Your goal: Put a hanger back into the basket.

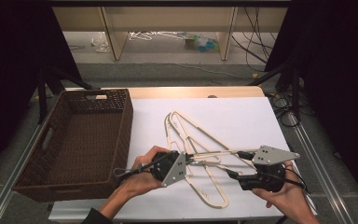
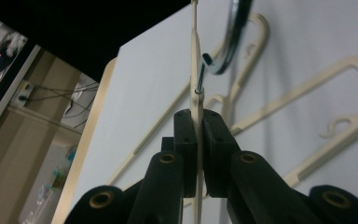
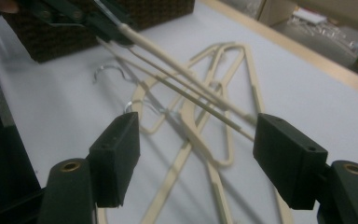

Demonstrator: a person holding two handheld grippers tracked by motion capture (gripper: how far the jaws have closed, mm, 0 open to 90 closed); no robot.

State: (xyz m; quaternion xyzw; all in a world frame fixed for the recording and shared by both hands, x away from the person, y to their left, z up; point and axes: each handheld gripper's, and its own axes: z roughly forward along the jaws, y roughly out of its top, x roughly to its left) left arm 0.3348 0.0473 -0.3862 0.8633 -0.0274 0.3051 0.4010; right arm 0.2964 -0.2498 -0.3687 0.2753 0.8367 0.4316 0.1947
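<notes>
High view, wicker basket beside hangers

The high view looks forward and down over the whole bench. Each gripper view rides close behind its own jaws, low over the white top, and all three share the cream hangers.

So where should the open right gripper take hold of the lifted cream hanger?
On the hanger's straight bar, between the right gripper's jaws. Come from the end away from the left gripper, which pinches the hanger's flat edge near its metal hook. The bar is thin, level and clear of the pile.
</notes>
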